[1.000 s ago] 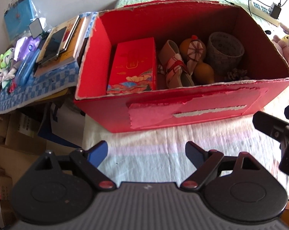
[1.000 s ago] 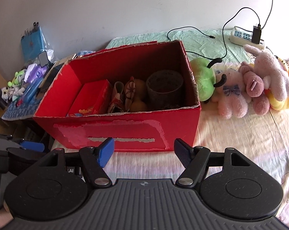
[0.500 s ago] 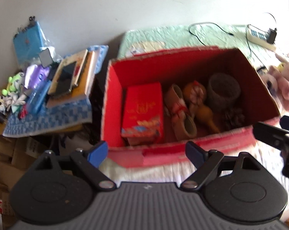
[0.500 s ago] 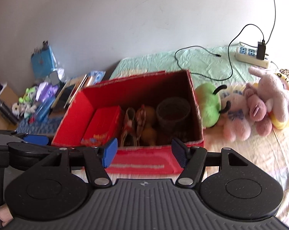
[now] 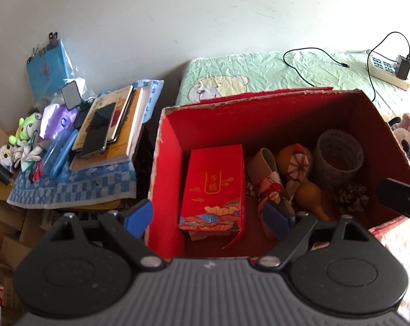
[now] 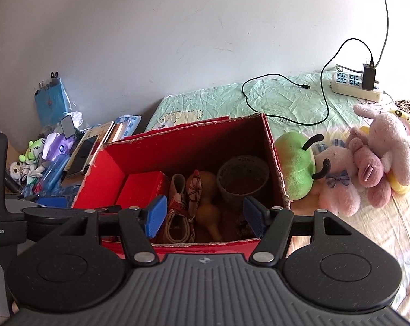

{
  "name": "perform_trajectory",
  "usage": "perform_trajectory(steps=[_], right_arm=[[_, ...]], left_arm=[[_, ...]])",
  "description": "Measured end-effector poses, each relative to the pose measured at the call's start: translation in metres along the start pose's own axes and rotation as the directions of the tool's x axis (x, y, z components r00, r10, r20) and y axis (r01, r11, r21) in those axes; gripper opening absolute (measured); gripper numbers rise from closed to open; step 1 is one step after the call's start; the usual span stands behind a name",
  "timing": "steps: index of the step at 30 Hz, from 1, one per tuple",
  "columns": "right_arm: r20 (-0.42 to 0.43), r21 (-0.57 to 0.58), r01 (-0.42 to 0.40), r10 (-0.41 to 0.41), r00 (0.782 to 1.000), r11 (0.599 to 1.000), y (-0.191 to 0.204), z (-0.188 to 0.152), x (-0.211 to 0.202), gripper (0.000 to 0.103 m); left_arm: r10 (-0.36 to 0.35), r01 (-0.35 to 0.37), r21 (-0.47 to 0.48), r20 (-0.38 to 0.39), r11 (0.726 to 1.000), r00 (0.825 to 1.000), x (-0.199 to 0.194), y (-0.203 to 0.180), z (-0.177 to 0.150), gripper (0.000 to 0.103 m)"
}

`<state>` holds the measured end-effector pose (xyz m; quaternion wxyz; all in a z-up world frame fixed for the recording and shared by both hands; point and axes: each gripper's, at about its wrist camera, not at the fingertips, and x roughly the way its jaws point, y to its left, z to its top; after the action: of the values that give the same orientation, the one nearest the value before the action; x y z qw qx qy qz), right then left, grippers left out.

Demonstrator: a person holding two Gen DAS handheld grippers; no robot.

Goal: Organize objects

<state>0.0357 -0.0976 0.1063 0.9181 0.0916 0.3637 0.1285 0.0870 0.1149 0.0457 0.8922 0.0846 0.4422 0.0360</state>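
Observation:
An open red cardboard box (image 5: 167, 168) stands on the bed, also seen in the right wrist view (image 6: 273, 163). Inside it lie a red gift box (image 5: 215, 179), a small shoe (image 5: 262, 168), a tan gourd (image 5: 300, 174), a grey cup (image 5: 338, 157) and a pine cone (image 5: 351, 198). My left gripper (image 5: 207, 217) hovers open above the box's near left part, with nothing between its fingers. My right gripper (image 6: 205, 217) is open too and empty, above the box's near wall. Part of it shows at the right edge of the left wrist view.
Plush toys (image 6: 368, 163) and a green apple plush (image 6: 294, 171) lie right of the box. A power strip (image 6: 354, 84) with cables sits at the bed's far side. Left of the bed, a cluttered side table (image 5: 69, 190) holds books, a phone (image 5: 99, 130) and small toys.
Both grippers have risen and come forward from over the sheet in front of the box to above its near edge. The box now sits lower in both views. The right jaws narrowed slightly.

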Motion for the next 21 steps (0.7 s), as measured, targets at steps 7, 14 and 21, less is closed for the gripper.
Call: perform_trajectory(steps=[7,14,21], right_arm=[[0.0,0.0,0.009,-0.009,1.0,1.0,-0.002,0.004,0.006,0.066],[-0.011,0.0,0.017,-0.017,1.0,1.0,-0.005,0.006,0.016,0.066],[-0.027,-0.007,0.025,-0.026,0.999,1.0,-0.004,0.009,0.03,0.066]], left_arm=[[0.006,-0.006,0.008,-0.018,1.0,1.0,0.011,-0.004,0.0,0.087],[0.0,0.0,0.009,-0.037,1.0,0.999,0.022,-0.006,0.002,0.087],[-0.015,0.016,0.01,-0.061,1.0,0.998,0.035,-0.006,0.004,0.087]])
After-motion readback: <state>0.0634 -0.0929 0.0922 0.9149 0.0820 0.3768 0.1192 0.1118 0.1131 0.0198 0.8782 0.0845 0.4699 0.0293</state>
